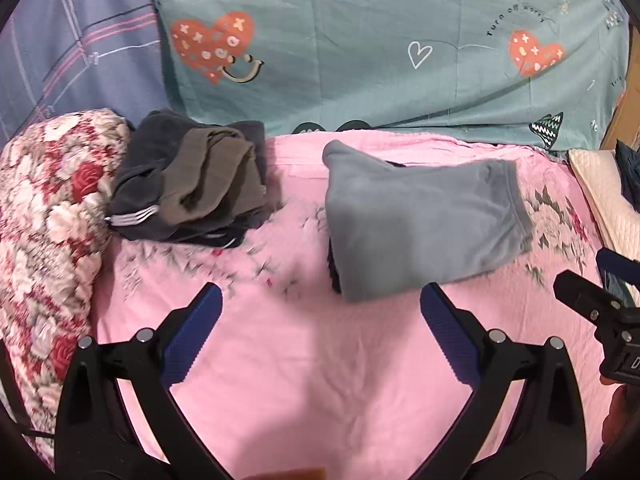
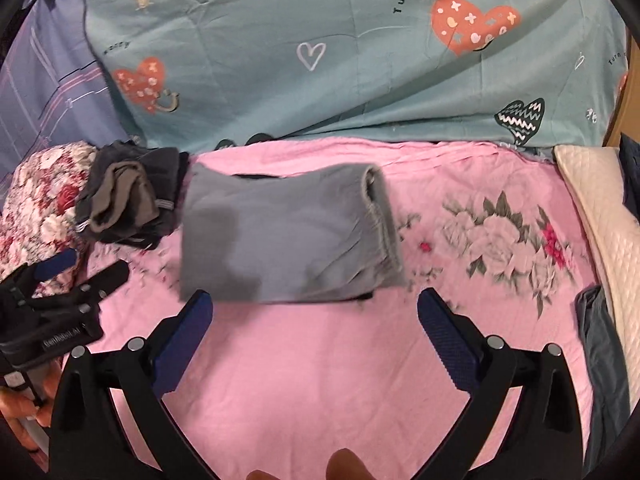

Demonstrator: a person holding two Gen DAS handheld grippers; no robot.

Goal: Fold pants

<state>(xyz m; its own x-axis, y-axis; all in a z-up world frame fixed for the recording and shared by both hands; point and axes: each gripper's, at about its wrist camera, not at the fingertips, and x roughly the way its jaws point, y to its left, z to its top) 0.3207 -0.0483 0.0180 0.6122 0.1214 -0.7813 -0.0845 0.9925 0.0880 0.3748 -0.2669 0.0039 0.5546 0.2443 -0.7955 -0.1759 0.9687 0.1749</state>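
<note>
Grey pants (image 1: 420,220) lie folded into a flat rectangle on the pink floral bedsheet (image 1: 300,360), waistband to the right; they also show in the right wrist view (image 2: 288,236). My left gripper (image 1: 320,300) is open and empty, hovering over the sheet just in front of the pants. My right gripper (image 2: 314,306) is open and empty, its fingertips (image 2: 200,304) at the pants' near edge. The right gripper also shows at the right edge of the left wrist view (image 1: 592,296), and the left gripper at the left of the right wrist view (image 2: 72,280).
A stack of folded dark and olive clothes (image 1: 196,184) sits to the left of the pants, beside a red floral quilt (image 1: 44,232). A teal heart-print sheet (image 1: 360,48) hangs behind. A cream pillow (image 2: 600,220) and dark cloth (image 2: 600,360) lie at the right.
</note>
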